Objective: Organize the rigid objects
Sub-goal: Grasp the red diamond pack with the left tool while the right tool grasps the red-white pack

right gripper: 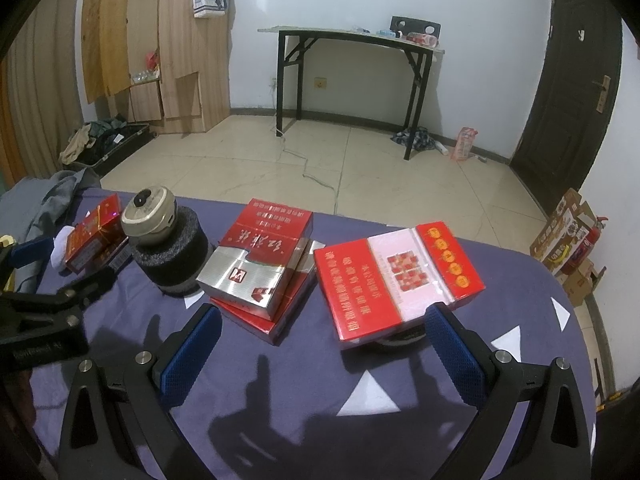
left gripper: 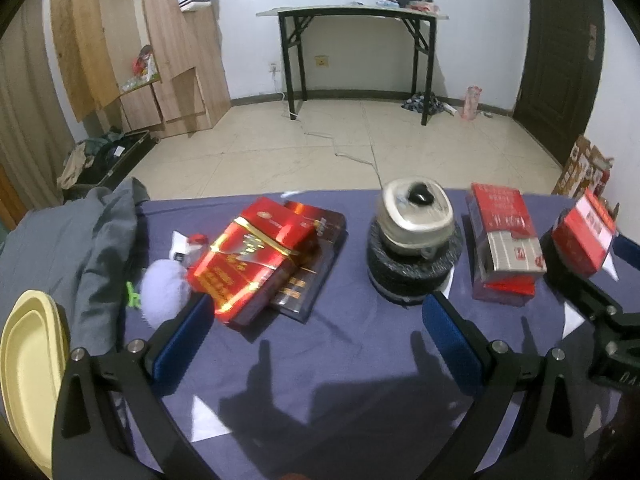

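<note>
The right gripper (right gripper: 322,344) is spread wide and holds nothing. The red-and-white box (right gripper: 396,276) lies just ahead at one o'clock, its long axis slanting toward two. The left gripper (left gripper: 316,332), equally wide and empty, sits farther off.

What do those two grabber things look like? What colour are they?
Each is a black plastic gripper: the left gripper and the right gripper. Both have two angular arms joined with round silver bolts, ending in flat fingers with bumpy blue rubber pads. No cables or sleeves show.
</note>
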A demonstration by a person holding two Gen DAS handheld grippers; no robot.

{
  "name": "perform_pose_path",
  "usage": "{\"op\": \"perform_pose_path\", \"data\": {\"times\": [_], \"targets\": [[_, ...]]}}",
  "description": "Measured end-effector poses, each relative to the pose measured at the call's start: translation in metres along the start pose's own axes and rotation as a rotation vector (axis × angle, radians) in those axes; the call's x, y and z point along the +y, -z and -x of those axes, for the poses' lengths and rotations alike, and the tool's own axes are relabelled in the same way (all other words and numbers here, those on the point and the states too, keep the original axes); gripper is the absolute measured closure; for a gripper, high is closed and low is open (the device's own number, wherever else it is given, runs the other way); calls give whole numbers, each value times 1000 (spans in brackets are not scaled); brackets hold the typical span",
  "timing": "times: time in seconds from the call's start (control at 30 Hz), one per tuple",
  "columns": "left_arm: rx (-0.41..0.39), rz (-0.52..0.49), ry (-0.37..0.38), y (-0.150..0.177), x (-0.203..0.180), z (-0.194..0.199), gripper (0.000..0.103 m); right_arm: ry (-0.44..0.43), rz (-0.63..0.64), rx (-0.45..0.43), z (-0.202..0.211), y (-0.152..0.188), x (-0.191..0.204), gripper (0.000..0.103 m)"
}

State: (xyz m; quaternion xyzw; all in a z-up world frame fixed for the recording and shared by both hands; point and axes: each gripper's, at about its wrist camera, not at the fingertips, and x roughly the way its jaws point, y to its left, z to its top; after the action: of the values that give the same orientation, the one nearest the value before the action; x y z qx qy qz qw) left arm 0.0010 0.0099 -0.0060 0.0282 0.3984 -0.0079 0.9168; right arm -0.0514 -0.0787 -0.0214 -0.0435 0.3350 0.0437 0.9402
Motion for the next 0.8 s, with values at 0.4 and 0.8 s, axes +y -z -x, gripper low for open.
{"op": "perform_pose_path", "data": {"times": [0.4, 0.8], "targets": [[-167, 222, -17, -9, 98, 47, 0, 37, -204, -87, 19, 3, -71, 0], [-58, 113, 111, 1, 70, -8, 0, 21, -175, -11, -19, -11, -67, 0]]}}
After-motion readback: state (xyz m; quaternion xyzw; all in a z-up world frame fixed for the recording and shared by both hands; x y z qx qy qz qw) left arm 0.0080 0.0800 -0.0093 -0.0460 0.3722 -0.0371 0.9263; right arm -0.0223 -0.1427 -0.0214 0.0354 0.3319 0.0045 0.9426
